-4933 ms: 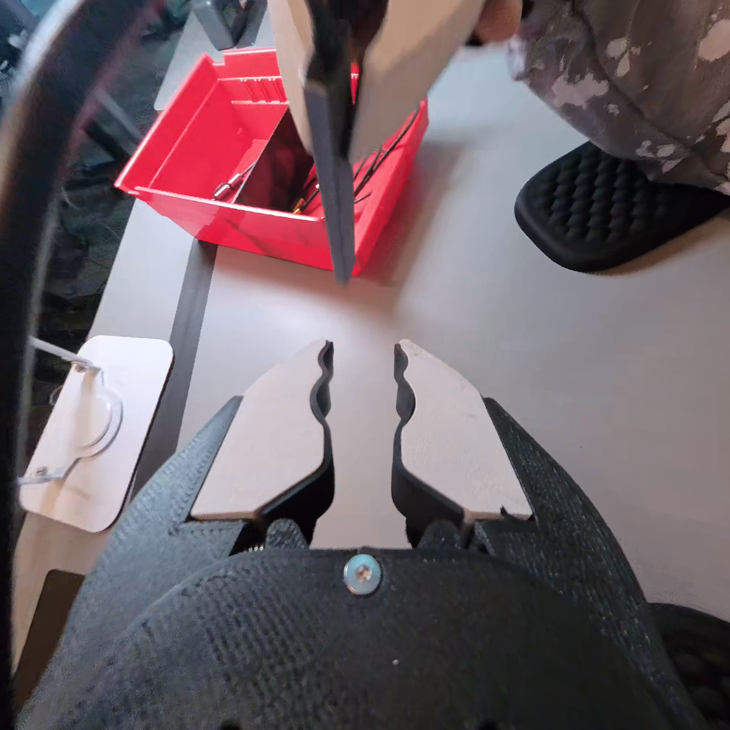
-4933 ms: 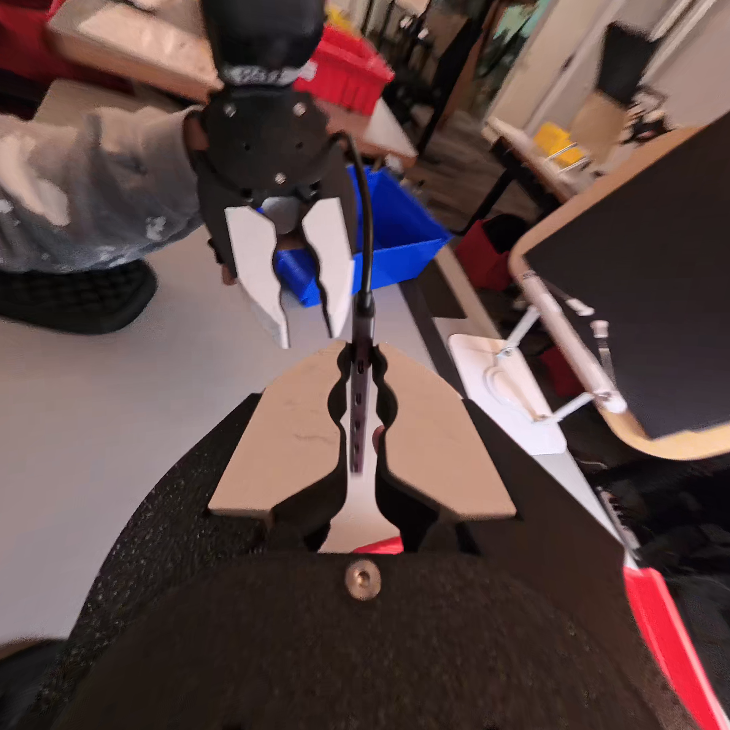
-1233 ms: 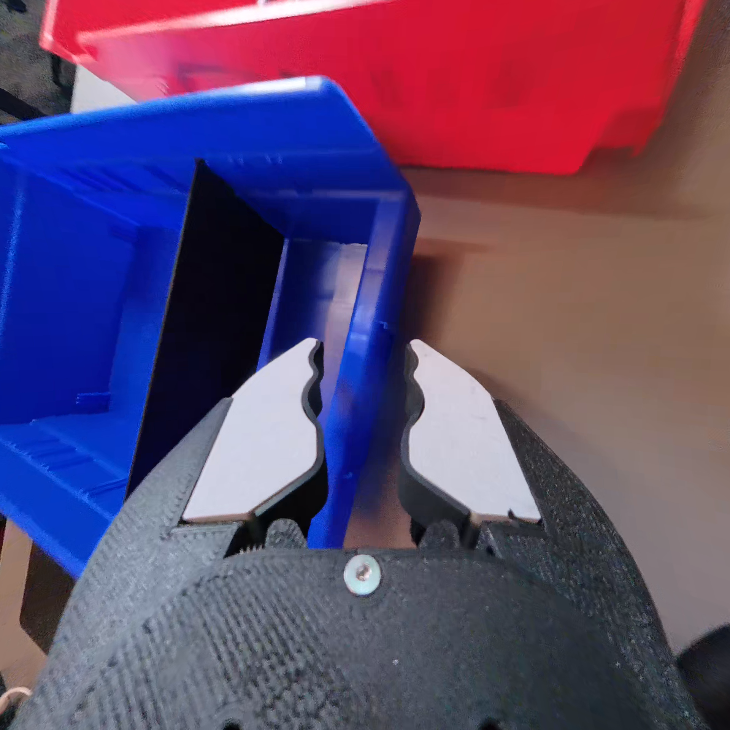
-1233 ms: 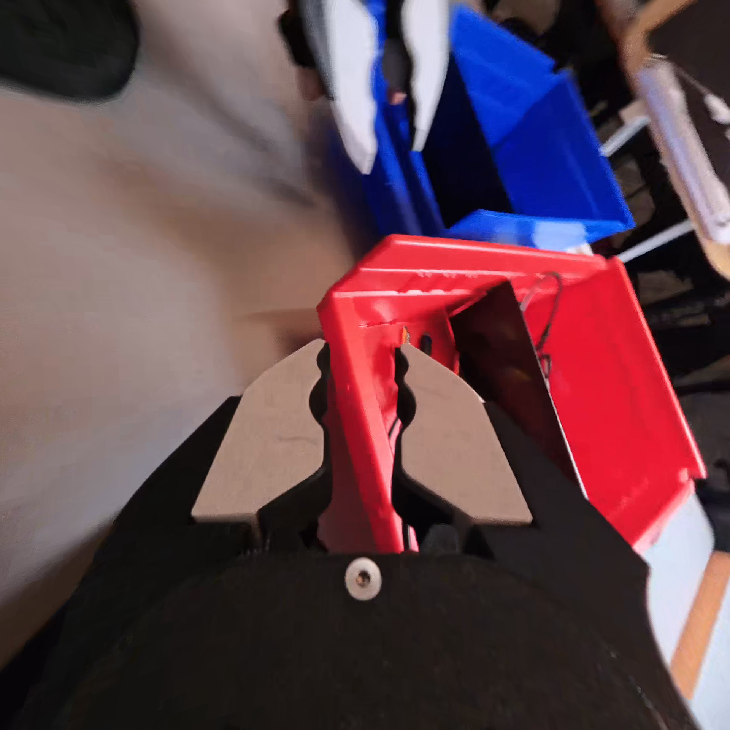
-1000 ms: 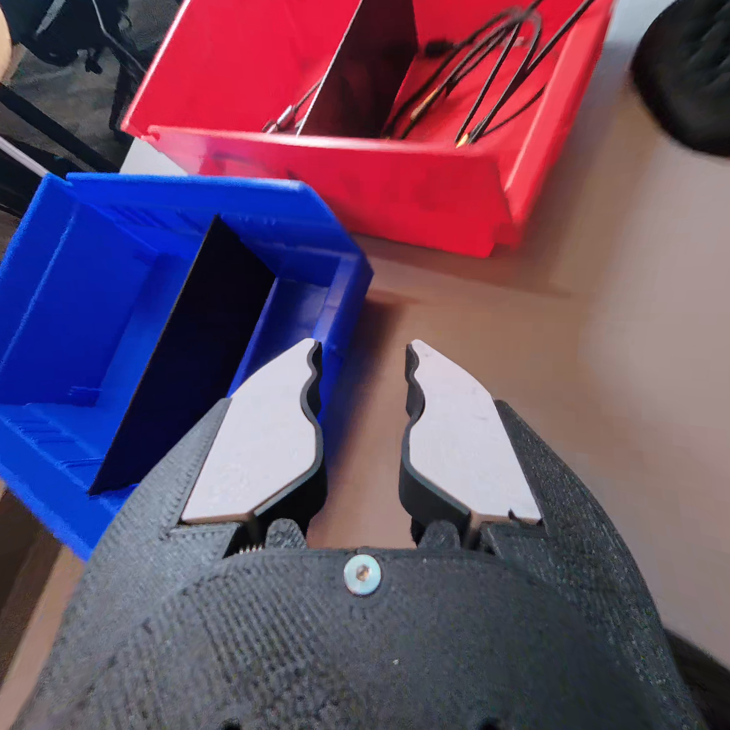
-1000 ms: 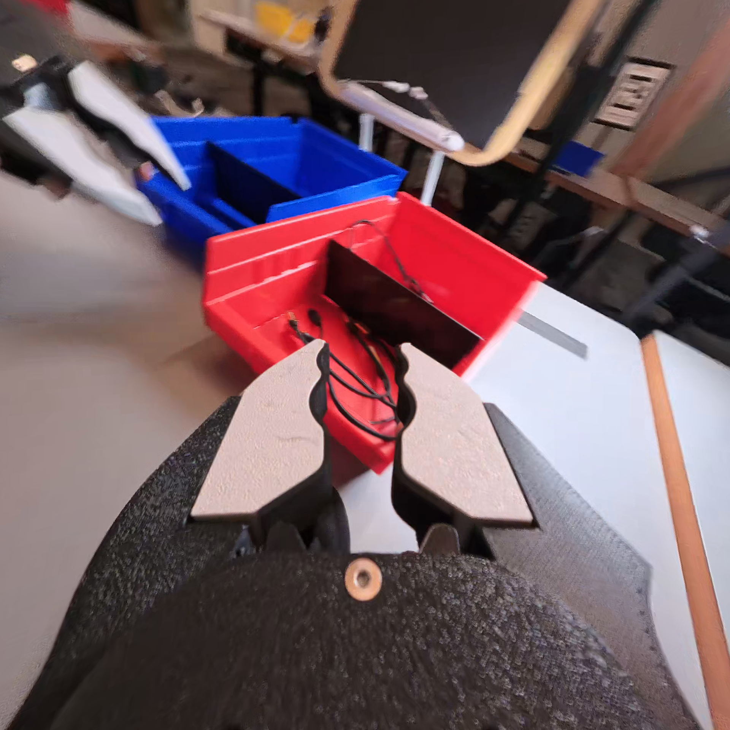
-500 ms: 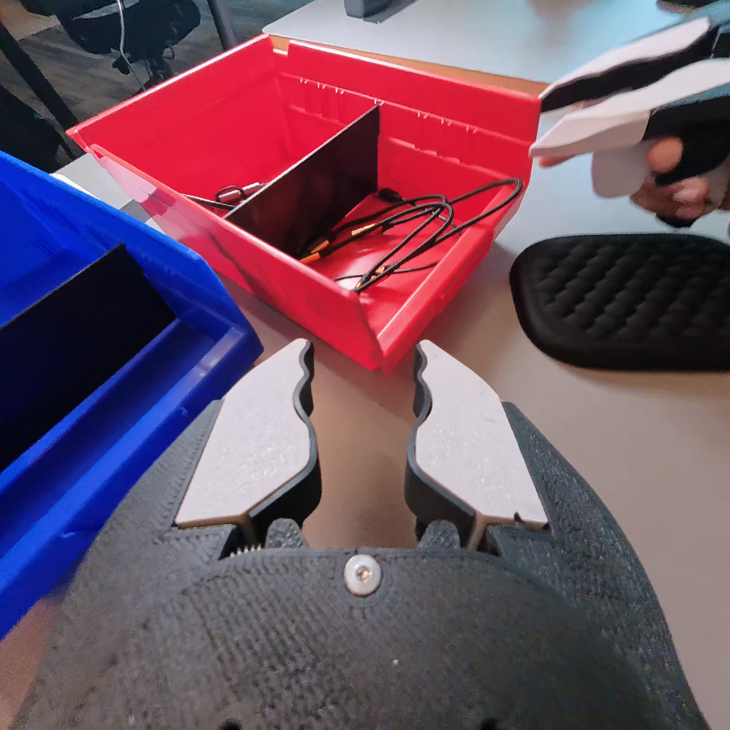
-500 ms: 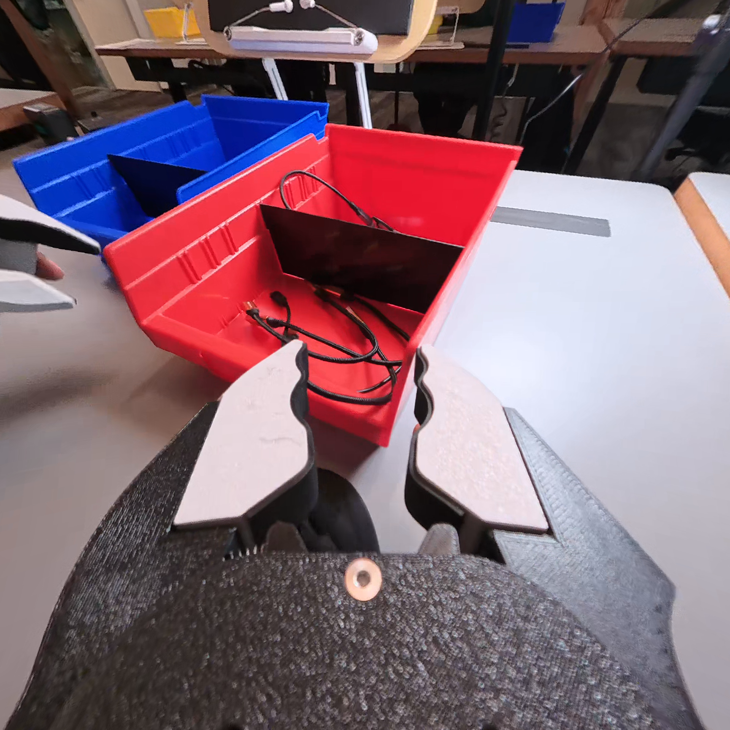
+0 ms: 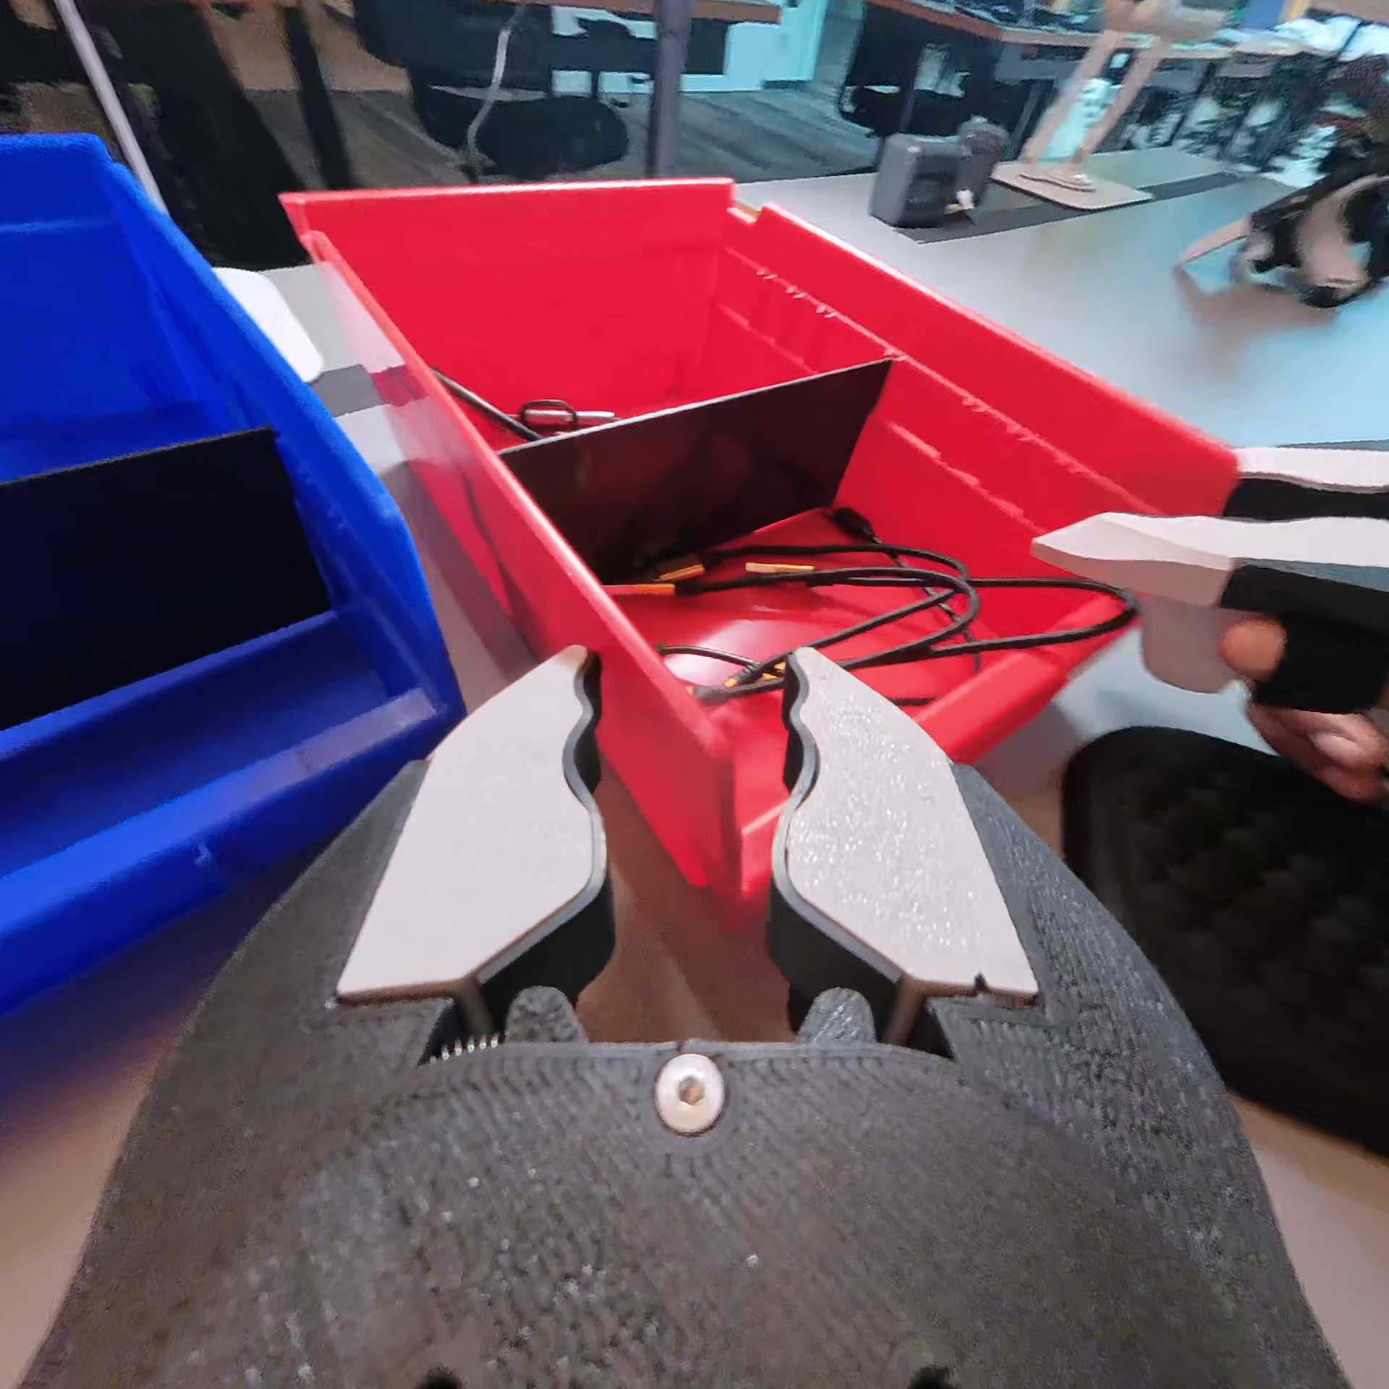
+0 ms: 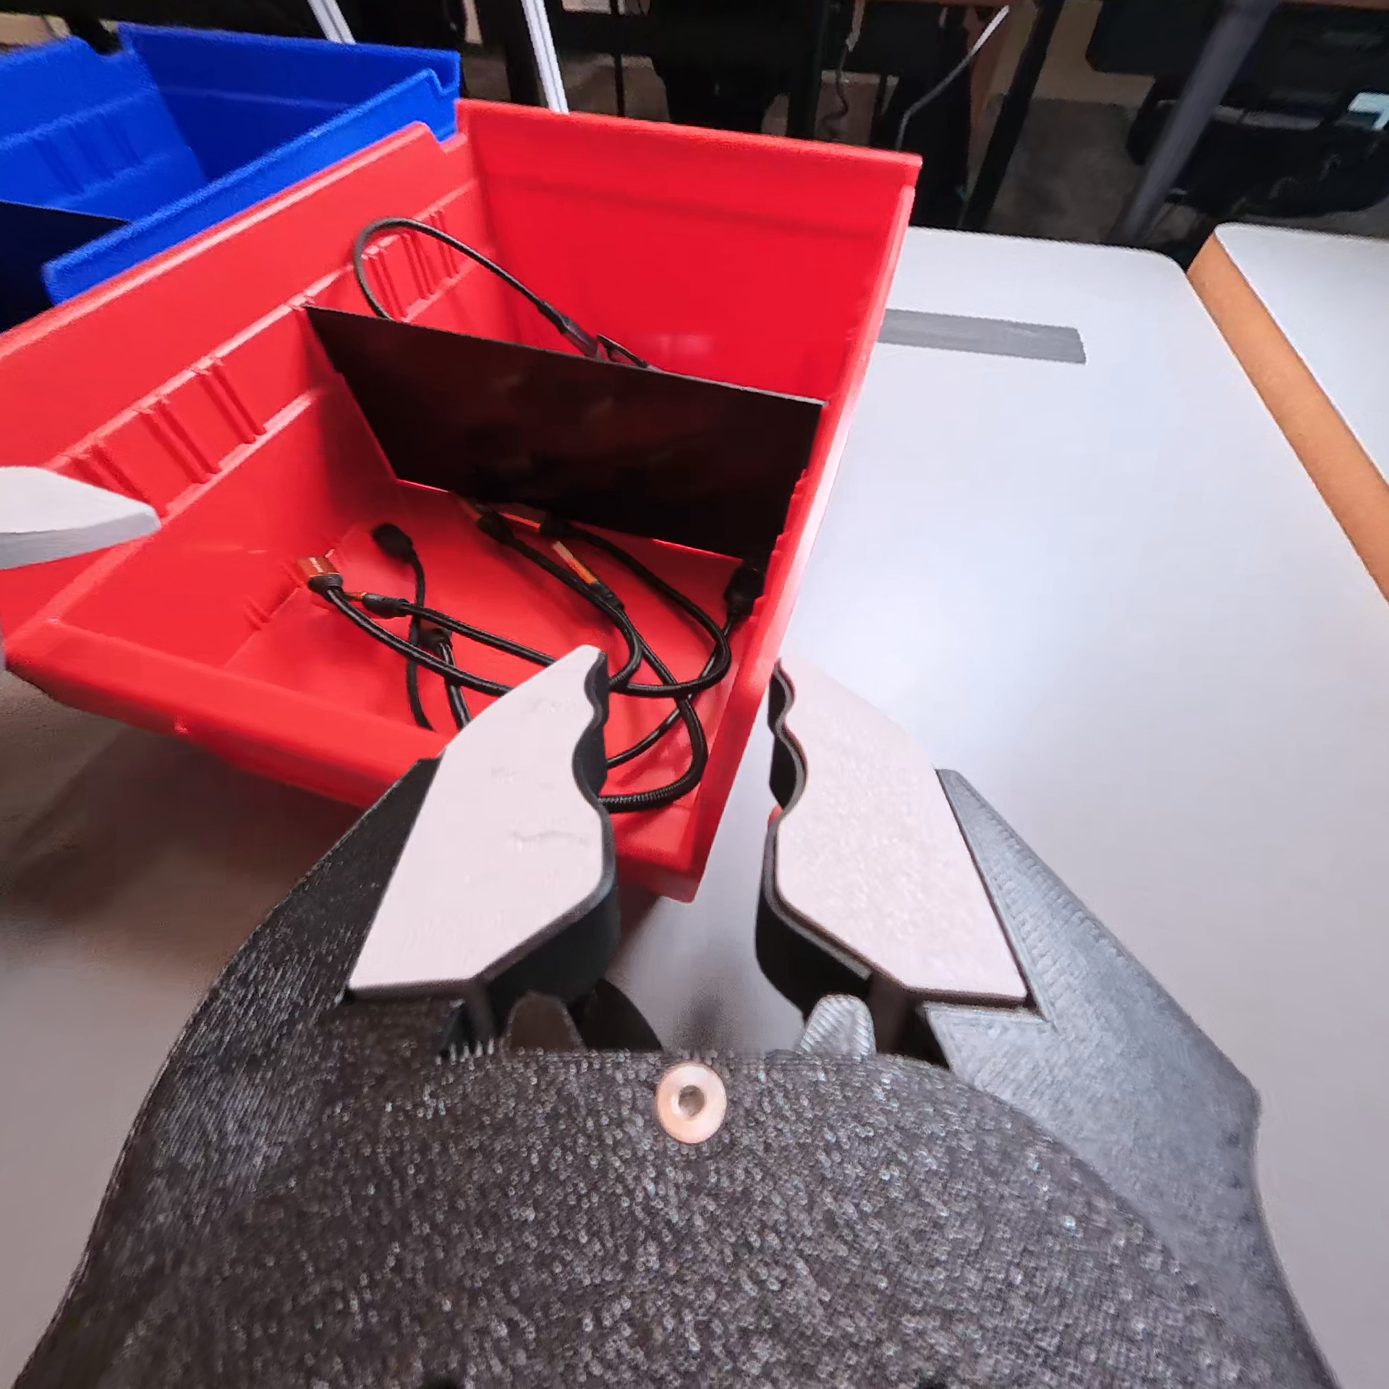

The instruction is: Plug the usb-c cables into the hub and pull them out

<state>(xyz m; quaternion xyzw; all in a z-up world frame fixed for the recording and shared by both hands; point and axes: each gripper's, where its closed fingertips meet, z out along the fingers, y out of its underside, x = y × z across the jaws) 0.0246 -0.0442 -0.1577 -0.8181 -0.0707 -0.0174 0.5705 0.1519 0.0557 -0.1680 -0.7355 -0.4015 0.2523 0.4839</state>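
Several black USB-C cables (image 9: 864, 579) with copper-coloured plugs lie tangled in the near compartment of a red bin (image 9: 526, 301), in front of its black divider (image 9: 699, 466). My left gripper (image 9: 688, 661) is open and empty over the bin's near corner. My right gripper (image 10: 685, 669) is open and empty at the bin's other near corner, above the same cables (image 10: 571, 601). One more cable (image 10: 466, 263) lies behind the divider (image 10: 571, 443). I cannot make out a hub. The right gripper also shows in the left wrist view (image 9: 1172, 511).
A blue bin (image 9: 188, 714) with a black divider stands left of the red bin (image 10: 676, 225). A black padded rest (image 9: 1240, 902) lies on the grey table (image 10: 1052, 601). A grey tape strip (image 10: 977, 338) crosses the table behind. One left-gripper finger (image 10: 75, 518) shows.
The right gripper no longer holds the hub it gripped 4.9 s ago. Both grippers let go of the bin walls, pulled back, opened wider and now hover low at the red bin.
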